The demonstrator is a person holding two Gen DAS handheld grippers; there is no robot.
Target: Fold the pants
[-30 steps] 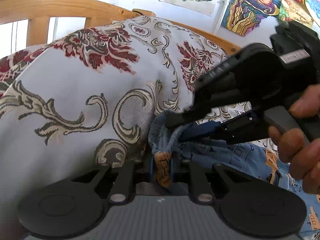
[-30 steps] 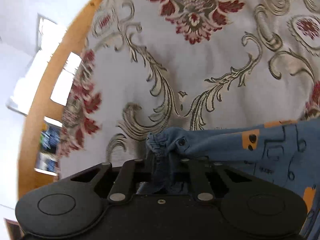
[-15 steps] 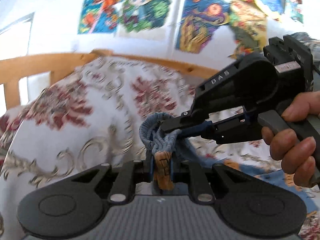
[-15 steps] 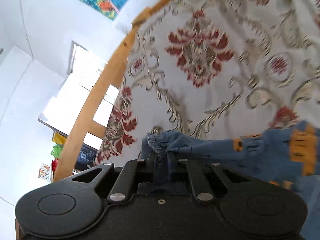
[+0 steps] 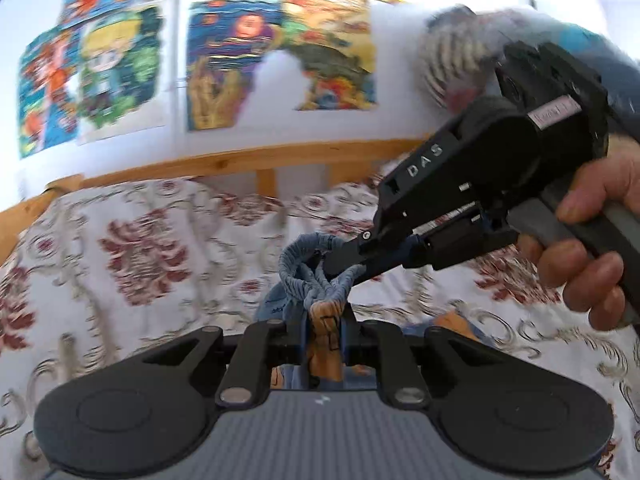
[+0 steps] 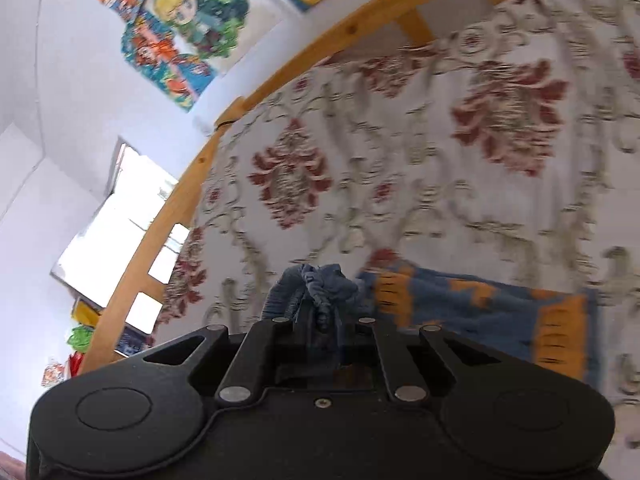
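Note:
The pants are blue with orange patches and an elastic waistband [image 5: 304, 264]. My left gripper [image 5: 324, 320] is shut on a bunched blue and orange part of the pants, held above the bed. My right gripper [image 5: 344, 258] comes in from the right in the left wrist view and is shut on the waistband just above the left one. In the right wrist view my right gripper [image 6: 320, 312] pinches the gathered waistband [image 6: 316, 284], and the rest of the pants [image 6: 480, 312] trails right over the bedspread.
A white bedspread with red and beige floral pattern [image 5: 140, 248] covers the bed. A wooden bed rail [image 5: 224, 162] runs behind it, also seen in the right wrist view [image 6: 168, 216]. Colourful pictures [image 5: 224, 64] hang on the white wall. A bright window [image 6: 120, 216] is at the left.
Both grippers have lifted the waistband up off the bedspread, still shut on it. The views have tilted up, bringing the wall pictures and bed rail into sight.

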